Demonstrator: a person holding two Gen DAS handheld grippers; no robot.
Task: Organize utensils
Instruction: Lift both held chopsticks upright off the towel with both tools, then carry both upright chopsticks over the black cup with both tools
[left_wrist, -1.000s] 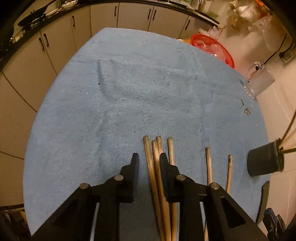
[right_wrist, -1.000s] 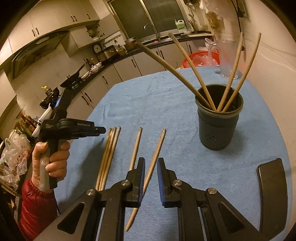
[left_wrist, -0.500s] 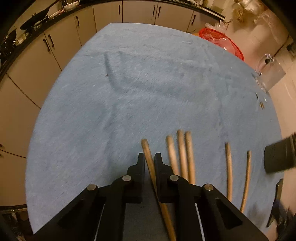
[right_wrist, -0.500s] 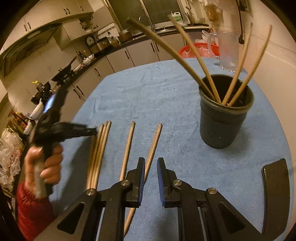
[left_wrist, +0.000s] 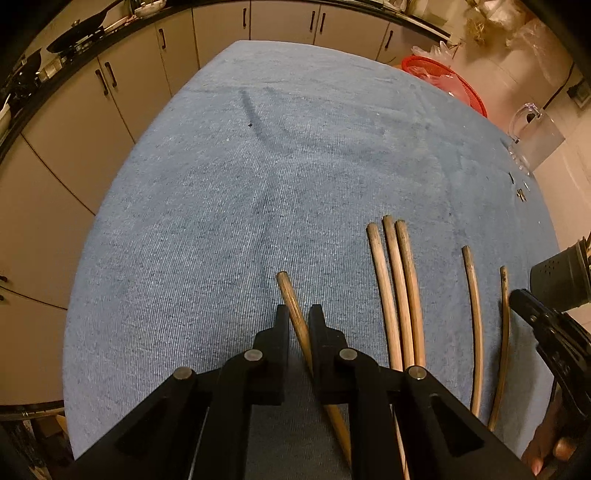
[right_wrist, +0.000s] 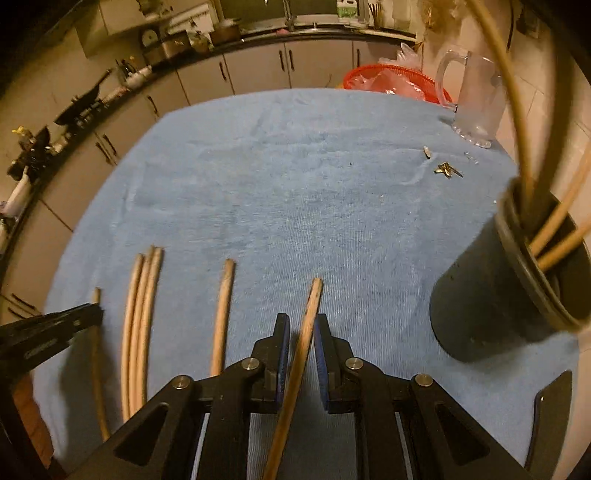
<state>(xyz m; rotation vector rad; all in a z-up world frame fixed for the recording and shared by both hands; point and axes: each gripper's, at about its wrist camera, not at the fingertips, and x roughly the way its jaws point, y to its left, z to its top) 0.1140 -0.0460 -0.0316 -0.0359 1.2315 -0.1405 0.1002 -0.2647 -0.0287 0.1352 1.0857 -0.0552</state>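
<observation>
left claw (left_wrist: 299, 325) pinches one slim, pale wooden chopstick (left_wrist: 291, 302).

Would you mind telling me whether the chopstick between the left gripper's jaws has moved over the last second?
Yes. The chopstick in the left gripper now lies apart, left of the three bundled chopsticks it lay beside.

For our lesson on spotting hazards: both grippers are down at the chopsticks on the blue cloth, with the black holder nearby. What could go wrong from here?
1. The left gripper grips its chopstick near one end; it may swing or slip.
2. The right gripper straddles a chopstick without clearly pinching it; lifting might leave it behind.
3. The black holder already holds leaning chopsticks; an incoming one could knock them.
</observation>
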